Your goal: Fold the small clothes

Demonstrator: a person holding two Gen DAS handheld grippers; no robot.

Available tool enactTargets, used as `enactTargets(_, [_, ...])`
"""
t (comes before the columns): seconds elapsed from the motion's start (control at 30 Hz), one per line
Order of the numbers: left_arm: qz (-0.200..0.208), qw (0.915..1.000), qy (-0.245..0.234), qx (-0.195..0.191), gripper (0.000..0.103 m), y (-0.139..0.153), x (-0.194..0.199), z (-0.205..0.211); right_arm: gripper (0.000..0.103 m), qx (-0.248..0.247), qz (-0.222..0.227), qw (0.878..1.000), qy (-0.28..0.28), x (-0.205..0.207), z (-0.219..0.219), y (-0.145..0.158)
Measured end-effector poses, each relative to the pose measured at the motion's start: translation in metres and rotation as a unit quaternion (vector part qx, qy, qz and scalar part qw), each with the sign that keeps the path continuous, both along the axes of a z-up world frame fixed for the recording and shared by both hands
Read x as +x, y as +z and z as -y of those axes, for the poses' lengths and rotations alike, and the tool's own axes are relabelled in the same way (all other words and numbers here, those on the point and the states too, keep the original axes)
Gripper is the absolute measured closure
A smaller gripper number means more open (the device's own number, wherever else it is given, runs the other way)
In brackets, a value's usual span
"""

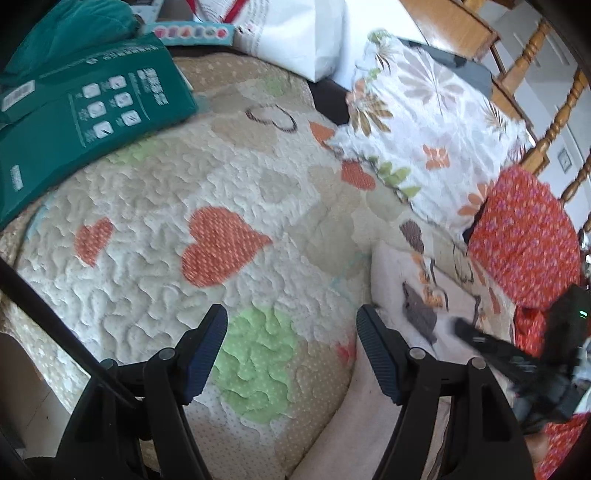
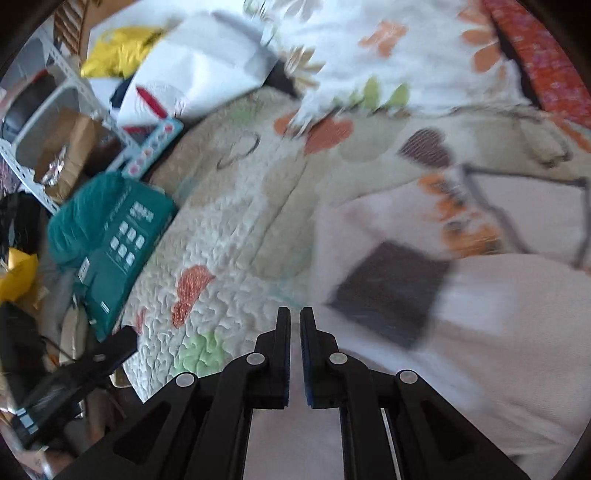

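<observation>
A small pale pink garment (image 2: 498, 325) with a dark grey patch and orange print lies on the quilted bedspread (image 1: 155, 206); it also shows in the left wrist view (image 1: 399, 280) at the right. My left gripper (image 1: 291, 325) is open and empty above the quilt, just left of the garment's edge. My right gripper (image 2: 295, 321) has its jaws nearly closed, with a thin gap, at the garment's left edge; I cannot see cloth between the pads. The right gripper (image 1: 517, 354) shows blurred in the left wrist view. The left gripper shows at the lower left of the right wrist view (image 2: 107, 350).
A green package (image 1: 81, 110) lies at the quilt's far left. A floral pillow (image 1: 424, 122) and a red patterned cloth (image 1: 524, 240) lie at the right. A white bag (image 1: 295, 33) stands behind. Shelves and clutter (image 2: 55, 129) stand beside the bed.
</observation>
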State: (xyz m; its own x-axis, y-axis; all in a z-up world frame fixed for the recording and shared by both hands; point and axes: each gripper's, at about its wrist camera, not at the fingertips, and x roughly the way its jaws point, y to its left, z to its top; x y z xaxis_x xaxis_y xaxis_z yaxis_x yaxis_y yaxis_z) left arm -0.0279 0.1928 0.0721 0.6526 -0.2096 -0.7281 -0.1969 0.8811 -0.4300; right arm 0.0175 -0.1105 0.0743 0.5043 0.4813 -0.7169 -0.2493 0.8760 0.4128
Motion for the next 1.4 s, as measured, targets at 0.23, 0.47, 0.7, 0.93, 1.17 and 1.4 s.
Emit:
enactTargets(0.23, [-0.044,0.9959,-0.080,0.001,0.032,-0.029,0.007,0.038,0.076,-0.074,0.004,0.985,-0.154,-0.081,0.152,0.016])
enactTargets(0.47, [-0.052,0.9868,-0.150,-0.029,0.031,-0.056,0.000,0.068,0.066,0.002,-0.081,0.950,-0.302,-0.162,0.274,-0.035])
enactTargets(0.7, [-0.068,0.9633,-0.219,-0.139,0.031,-0.071,-0.030,0.079,0.066,0.195,-0.104,0.935,-0.276,-0.197,0.281,-0.072])
enactTargets(0.93, [-0.100,0.9533,-0.218,-0.183,0.034,-0.084,-0.075,0.072,0.066,0.266,-0.130,0.926,-0.234,-0.228,0.252,-0.094])
enactTargets(1.17, [-0.105,0.9617,-0.217,-0.131,0.034,-0.085,-0.103,0.082,0.065,0.228,-0.092,0.938,-0.244,-0.262,0.247,-0.077])
enactTargets(1.4, [-0.110,0.9621,-0.217,-0.124,0.031,-0.090,-0.106,0.084,0.052,0.121,-0.056,0.941,-0.310,-0.275,0.265,-0.053])
